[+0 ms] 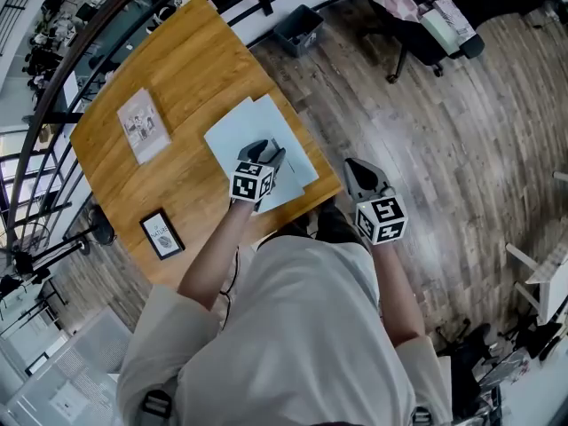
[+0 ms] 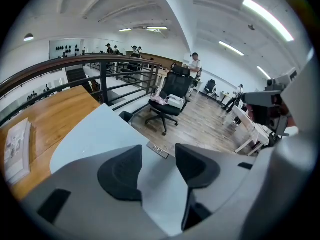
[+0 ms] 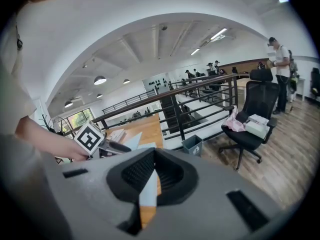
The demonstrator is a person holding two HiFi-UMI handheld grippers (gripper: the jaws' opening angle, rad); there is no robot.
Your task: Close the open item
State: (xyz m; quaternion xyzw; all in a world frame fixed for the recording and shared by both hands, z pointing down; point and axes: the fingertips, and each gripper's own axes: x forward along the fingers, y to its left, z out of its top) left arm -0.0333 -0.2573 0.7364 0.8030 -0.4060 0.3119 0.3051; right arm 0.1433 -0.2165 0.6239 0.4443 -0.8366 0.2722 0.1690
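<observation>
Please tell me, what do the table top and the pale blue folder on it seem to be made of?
Table top: looks like wood or a wood-look laminate. It is warm orange-brown, with long grain lines and a soft sheen.
Folder: probably thin card or plastic, with a matte pale blue finish. It lies flat, with thin sharp edges and no glare. Which of the two it is, I cannot tell.

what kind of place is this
Likely an open-plan office on an upper level: a wooden table beside a black railing, an office chair on plank flooring, people at desks further back.
</observation>
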